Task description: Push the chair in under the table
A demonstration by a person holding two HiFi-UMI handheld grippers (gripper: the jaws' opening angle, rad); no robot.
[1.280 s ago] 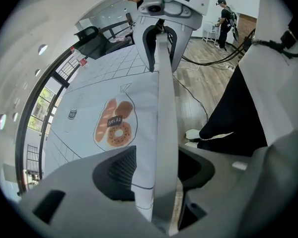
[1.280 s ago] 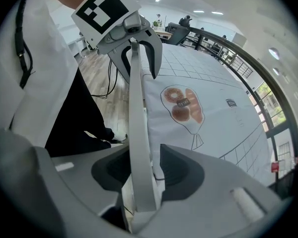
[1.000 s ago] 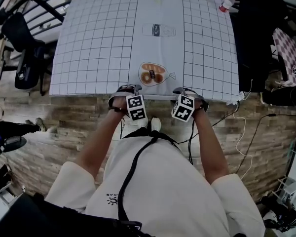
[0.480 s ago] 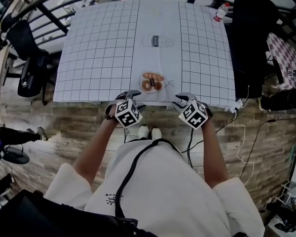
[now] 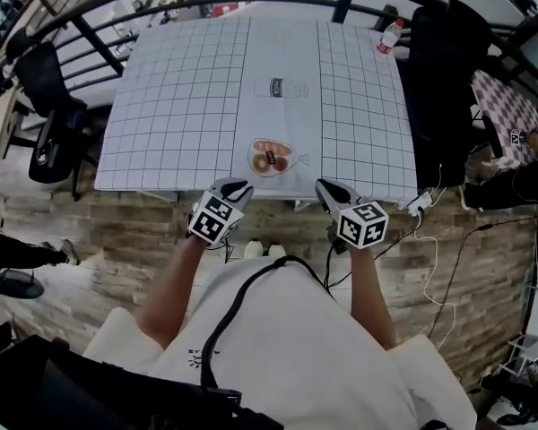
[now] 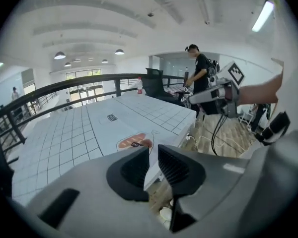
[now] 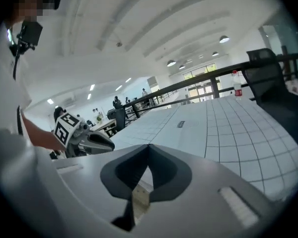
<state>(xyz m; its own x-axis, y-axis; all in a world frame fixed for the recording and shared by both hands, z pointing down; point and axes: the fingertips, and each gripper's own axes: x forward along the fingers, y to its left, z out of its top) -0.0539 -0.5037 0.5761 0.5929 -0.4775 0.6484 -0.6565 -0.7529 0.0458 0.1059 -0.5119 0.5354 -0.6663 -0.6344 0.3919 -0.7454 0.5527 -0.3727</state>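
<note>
On our left gripper (image 5: 233,187) the jaws are closing, narrow and empty; the right gripper (image 5: 328,189) is pinched together on nothing. No chair shows at the near edge of the table (image 5: 179,106), so we judge it tucked under. Next, we need only step back.

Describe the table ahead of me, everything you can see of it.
The table is rectangular and level, covered by a white cloth: black grid on both sides, a plain centre strip printed with a bottle outline and, near the front edge, an orange-brown oval picture. A red-capped plastic bottle stands on the far right corner. A black chair stands close along its right side; whether they touch is unclear.
</note>
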